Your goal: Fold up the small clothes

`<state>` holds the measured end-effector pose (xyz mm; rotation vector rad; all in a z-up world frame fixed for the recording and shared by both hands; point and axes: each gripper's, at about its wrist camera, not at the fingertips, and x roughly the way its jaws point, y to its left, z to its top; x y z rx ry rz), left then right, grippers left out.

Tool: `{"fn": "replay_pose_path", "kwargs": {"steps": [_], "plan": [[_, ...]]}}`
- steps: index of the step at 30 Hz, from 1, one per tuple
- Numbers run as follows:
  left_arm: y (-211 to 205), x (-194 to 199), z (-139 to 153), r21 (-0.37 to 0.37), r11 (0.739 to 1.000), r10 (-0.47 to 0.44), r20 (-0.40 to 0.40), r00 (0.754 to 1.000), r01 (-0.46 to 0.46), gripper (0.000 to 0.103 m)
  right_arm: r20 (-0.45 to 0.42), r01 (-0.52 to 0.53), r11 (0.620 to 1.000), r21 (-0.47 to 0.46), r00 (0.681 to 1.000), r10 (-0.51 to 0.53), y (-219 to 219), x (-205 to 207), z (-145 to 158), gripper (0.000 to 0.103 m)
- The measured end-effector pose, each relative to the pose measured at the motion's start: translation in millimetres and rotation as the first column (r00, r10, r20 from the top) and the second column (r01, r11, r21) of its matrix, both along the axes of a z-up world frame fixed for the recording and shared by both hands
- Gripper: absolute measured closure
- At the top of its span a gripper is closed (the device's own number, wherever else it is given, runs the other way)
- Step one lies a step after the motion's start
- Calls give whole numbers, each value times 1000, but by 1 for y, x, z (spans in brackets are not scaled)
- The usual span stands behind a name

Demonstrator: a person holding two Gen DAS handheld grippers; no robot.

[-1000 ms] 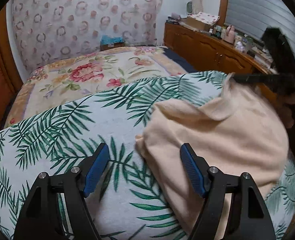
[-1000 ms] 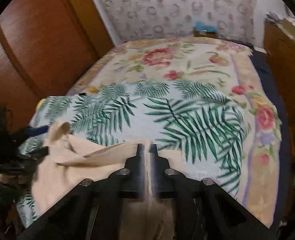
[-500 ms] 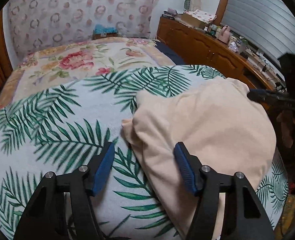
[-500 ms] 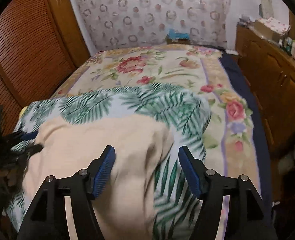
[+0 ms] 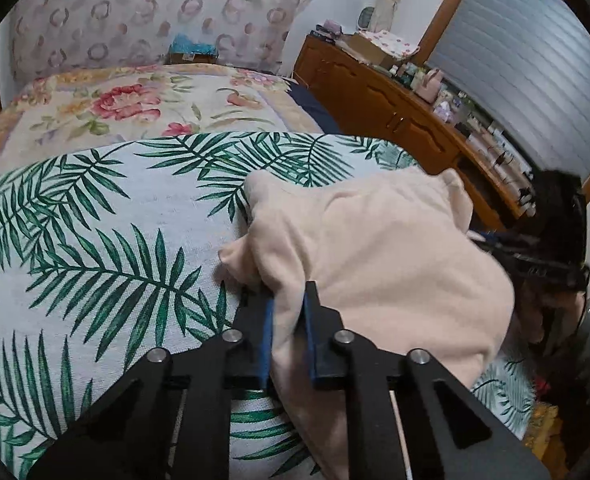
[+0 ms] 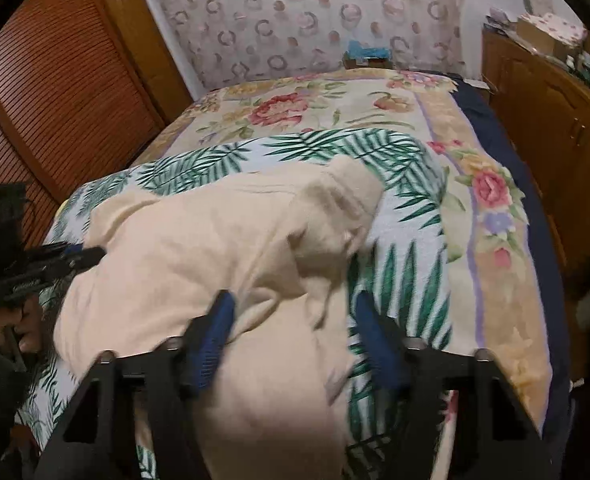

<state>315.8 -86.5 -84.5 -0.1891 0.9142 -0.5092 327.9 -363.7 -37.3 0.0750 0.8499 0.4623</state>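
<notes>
cream fleece, a small garment [image 5: 379, 264], lies bunched on the palm-leaf cloth [image 5: 95, 240] that covers the near end of the bed, with the floral bedspread [image 5: 135, 108] beyond it toward 12 o'clock. in my left wrist view the left gripper [image 5: 288, 316] has its jaws closing on the garment's near edge, and the blue pads already pinch a fold between them at about 6 o'clock of the frame. in my right wrist view the right gripper [image 6: 293, 320] is also closing, but its pads stand apart with fleece lying between them, not yet pressed. a stubby sleeve or cuff [image 6: 347, 196] sticks up toward 1 o'clock.

my worry is the left grip: it looks to hold only a thin ridge, so a pull could let the fleece slip free. i also judge the right jaws may catch more than one layer, or the palm-leaf cloth underneath, and drag it along. the thick pile may spring back open after a fold.
</notes>
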Motion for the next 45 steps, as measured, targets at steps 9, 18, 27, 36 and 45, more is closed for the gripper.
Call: {"fn": "replay_pose_path", "kwargs": {"steps": [9, 18, 27, 36, 45], "plan": [[18, -32, 45, -93, 996, 18, 120, 993, -7, 93, 146, -12, 1000, -25, 989, 16, 4, -19, 23, 90], [88, -83, 81, -98, 990, 127, 242, 962, -106, 93, 272, -154, 986, -67, 948, 166, 70, -20, 70, 97], [200, -109, 65, -66, 938, 345, 238, 908, -339, 94, 283, -347, 930, -123, 886, 368, 204, 23, 73, 97], [245, -120, 20, -37, 904, 426, 160, 890, -426, 94, 132, -393, 902, -181, 899, 418, 277, 94, 30, 87], [243, -117, 7, -23, 906, 421, 143, 895, -423, 94, -16, -351, 921, -169, 935, 354, 289, 125, -3, 31]]}}
